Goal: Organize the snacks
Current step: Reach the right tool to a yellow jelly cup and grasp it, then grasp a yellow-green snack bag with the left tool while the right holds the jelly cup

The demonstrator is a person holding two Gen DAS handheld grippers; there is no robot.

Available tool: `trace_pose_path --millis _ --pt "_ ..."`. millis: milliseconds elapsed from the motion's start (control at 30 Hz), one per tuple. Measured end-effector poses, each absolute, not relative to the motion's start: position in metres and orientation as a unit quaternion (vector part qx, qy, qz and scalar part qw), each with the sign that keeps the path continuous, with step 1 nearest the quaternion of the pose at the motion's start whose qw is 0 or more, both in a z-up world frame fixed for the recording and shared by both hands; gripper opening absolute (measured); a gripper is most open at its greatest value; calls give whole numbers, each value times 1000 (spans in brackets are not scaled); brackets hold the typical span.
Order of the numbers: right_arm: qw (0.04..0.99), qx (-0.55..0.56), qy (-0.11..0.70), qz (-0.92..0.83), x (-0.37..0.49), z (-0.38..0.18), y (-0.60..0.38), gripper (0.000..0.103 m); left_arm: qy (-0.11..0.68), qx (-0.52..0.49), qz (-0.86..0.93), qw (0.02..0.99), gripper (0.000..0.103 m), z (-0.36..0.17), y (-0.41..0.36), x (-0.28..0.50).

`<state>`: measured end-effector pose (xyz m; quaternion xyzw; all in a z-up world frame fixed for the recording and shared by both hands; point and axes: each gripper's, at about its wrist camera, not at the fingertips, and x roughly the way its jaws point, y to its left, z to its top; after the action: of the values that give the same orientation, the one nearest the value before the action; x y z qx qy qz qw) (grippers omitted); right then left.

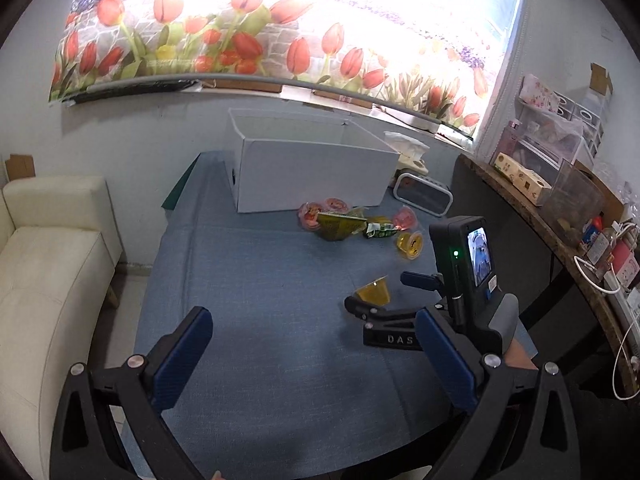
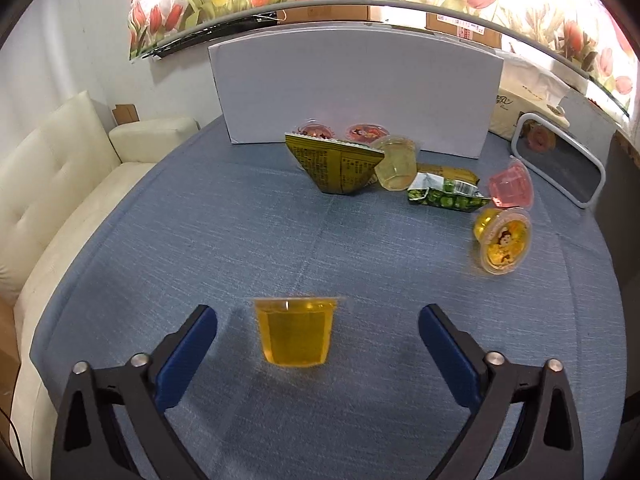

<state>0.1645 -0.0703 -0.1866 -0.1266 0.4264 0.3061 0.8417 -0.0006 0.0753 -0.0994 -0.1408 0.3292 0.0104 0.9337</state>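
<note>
A yellow jelly cup (image 2: pixel 295 331) stands upright on the blue tablecloth, between my right gripper's (image 2: pixel 318 322) open fingers but not touched. It also shows in the left wrist view (image 1: pixel 374 291). Farther back lie a gold triangular packet (image 2: pixel 334 167), a pale jelly cup (image 2: pixel 396 163), a green pea packet (image 2: pixel 446 197), a pink cup (image 2: pixel 512 188), a yellow cup on its side (image 2: pixel 503 245) and two red cups (image 2: pixel 338 131). A white open box (image 2: pixel 356 92) stands behind them. My left gripper (image 1: pixel 316 326) is open and empty; the right gripper (image 1: pixel 384 292) shows ahead of it.
A cream sofa (image 1: pixel 48 280) runs along the table's left. A white-framed mirror (image 2: pixel 560 162) and a tissue box (image 2: pixel 520 108) sit at the back right. A cluttered side shelf (image 1: pixel 560 192) with cables stands to the right.
</note>
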Motion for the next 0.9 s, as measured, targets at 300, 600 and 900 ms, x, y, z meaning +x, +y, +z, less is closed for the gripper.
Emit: trace_pose_path --millis 300,600,900 --pt "836 -151 425 314 165 -186 -65 47 338 -149 12 929 103 -107 78 5" --pt "851 -109 401 321 150 -155 -107 47 347 -127 4 929 103 -114 68 46" --pt "872 -74 384 295 125 -127 -174 47 369 -82 19 926 103 -142 33 153"
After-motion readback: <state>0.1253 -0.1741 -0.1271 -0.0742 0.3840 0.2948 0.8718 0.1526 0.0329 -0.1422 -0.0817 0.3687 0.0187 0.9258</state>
